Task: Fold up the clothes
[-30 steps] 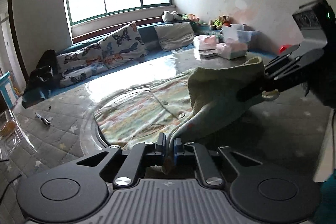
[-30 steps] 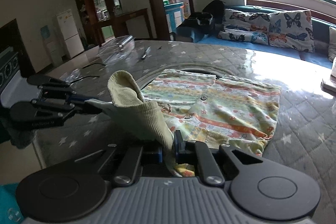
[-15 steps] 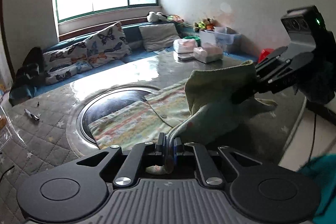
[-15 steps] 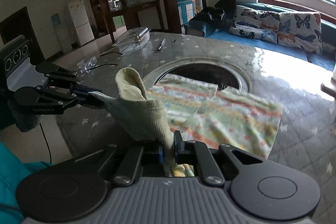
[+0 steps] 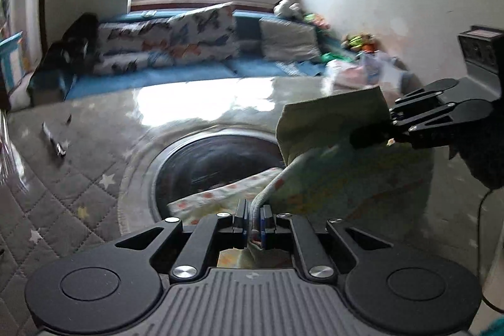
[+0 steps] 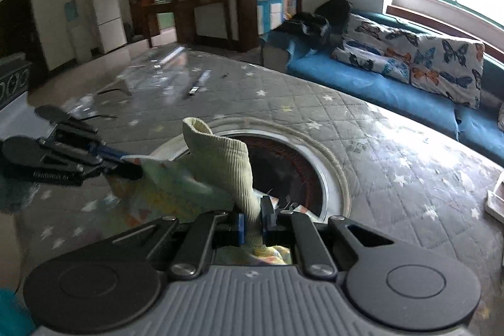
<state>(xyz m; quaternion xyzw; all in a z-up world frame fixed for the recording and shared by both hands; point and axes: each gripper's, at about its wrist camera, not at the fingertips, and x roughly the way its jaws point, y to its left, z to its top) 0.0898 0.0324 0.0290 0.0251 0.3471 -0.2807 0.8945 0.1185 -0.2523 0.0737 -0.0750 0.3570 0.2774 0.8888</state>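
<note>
A small patterned baby garment (image 5: 318, 178) with a pale green ribbed waistband (image 6: 220, 159) hangs stretched between both grippers above the table's near edge. My left gripper (image 5: 253, 218) is shut on one corner of it; the same gripper shows at the left of the right wrist view (image 6: 126, 169). My right gripper (image 6: 250, 221) is shut on the ribbed band; it shows at the right of the left wrist view (image 5: 365, 139). Part of the garment's lower end drapes over the round recess (image 5: 217, 166) in the table.
The grey quilted star-pattern table cover (image 6: 362, 140) surrounds the dark round recess (image 6: 283, 166). A pen (image 6: 198, 84) and clear plastic packaging (image 6: 151, 74) lie at the far side. A blue bench with butterfly cushions (image 6: 425, 52) runs along the window wall. Boxes and toys (image 5: 362, 65) sit at the table's far corner.
Both grippers have pulled the garment back toward the near edge and lifted it, so it no longer lies flat across the table; the round recess is now mostly uncovered.
</note>
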